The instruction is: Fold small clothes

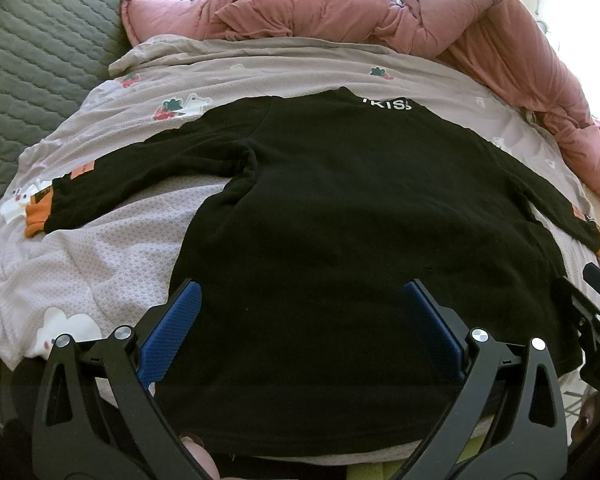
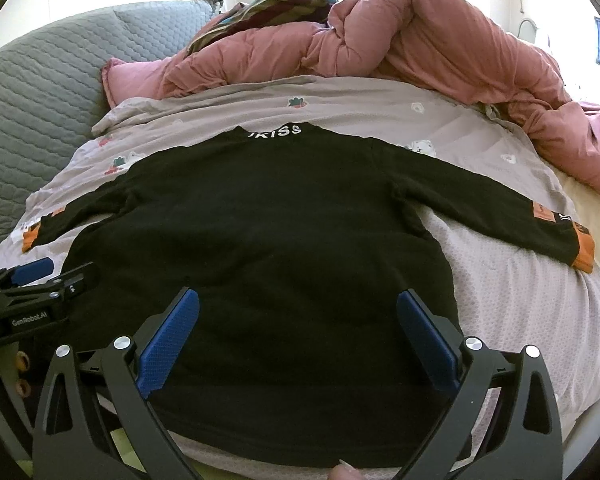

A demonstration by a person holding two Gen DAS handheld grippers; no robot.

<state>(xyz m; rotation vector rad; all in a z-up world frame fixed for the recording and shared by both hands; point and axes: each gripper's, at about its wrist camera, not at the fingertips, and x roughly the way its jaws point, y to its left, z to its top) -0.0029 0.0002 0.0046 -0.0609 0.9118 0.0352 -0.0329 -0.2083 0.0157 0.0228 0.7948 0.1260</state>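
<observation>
A black sweater (image 1: 332, 216) with orange cuffs lies spread flat, sleeves out, on the grey patterned sheet (image 1: 100, 248) of the bed — the left gripper (image 1: 302, 300) and right gripper (image 2: 298, 308) both hover over its hem, jaws wide apart, holding nothing — with a pink duvet (image 2: 440, 40) bunched behind.

Both views face the sweater (image 1: 340, 220) closely, side by side.
</observation>
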